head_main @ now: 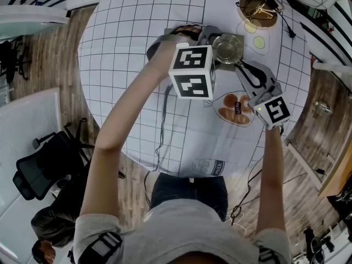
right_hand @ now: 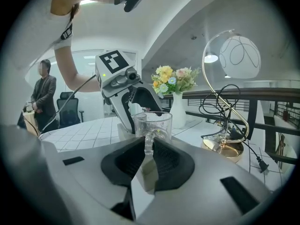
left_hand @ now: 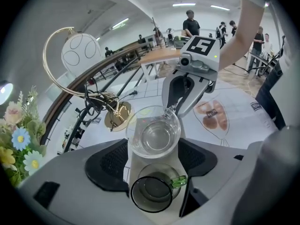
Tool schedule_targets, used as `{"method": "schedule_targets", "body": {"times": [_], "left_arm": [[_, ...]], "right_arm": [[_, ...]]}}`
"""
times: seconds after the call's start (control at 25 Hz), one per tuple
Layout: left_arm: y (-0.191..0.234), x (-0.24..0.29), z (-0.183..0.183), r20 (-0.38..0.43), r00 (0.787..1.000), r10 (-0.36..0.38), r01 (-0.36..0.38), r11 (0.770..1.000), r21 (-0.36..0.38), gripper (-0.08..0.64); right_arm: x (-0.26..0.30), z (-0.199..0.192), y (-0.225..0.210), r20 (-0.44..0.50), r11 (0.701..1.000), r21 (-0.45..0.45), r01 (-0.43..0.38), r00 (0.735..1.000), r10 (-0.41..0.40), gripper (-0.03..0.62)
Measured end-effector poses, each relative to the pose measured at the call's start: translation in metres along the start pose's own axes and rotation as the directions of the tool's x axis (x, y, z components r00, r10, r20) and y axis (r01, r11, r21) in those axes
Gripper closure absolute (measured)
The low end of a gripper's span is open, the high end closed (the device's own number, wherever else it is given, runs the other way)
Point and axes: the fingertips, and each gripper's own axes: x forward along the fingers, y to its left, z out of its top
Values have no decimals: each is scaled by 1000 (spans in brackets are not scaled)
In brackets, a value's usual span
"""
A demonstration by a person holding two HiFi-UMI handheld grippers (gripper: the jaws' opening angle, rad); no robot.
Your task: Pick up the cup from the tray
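A clear glass cup [head_main: 228, 47] [left_hand: 153, 136] [right_hand: 152, 122] is over the far part of the round table, above a narrow beige tray [left_hand: 137, 165]. My right gripper [right_hand: 147, 146] [head_main: 240, 65] is shut on the cup's handle. In the left gripper view it [left_hand: 174, 108] reaches the cup from the far side. A dark cup with a green handle [left_hand: 151, 192] stands on the tray, nearer the left camera. My left gripper [left_hand: 152, 162] has a pad against each long side of the tray. Its marker cube [head_main: 191, 70] hides the tray in the head view.
A gold lamp base with tangled cables [head_main: 257, 10] [right_hand: 224, 144] stands just beyond the cup. A glass plate of pastries [head_main: 234, 110] [left_hand: 213, 115] lies by the right gripper. A vase of flowers [right_hand: 174, 90] is at the table's far side. People stand in the background.
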Motion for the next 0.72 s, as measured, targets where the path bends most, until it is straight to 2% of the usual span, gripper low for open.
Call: {"method": "schedule_targets", "body": {"times": [0.2,0.44,0.72], "left_arm": [[1,-19,11,21,1000,21,-21,1000,0,216],[-6,-51,27,49,998,45,-42,997,-57,216],[-42,-81,47,105,993,50,-39,994,-104,216]], "right_arm": [[-7,21,3,28,1000,-10,-8,1000,8,543],[-22,50,15,48,999,-22,-26,998,27,543],[-54,68,49,53,999,-26,-40,998,42,543]]}}
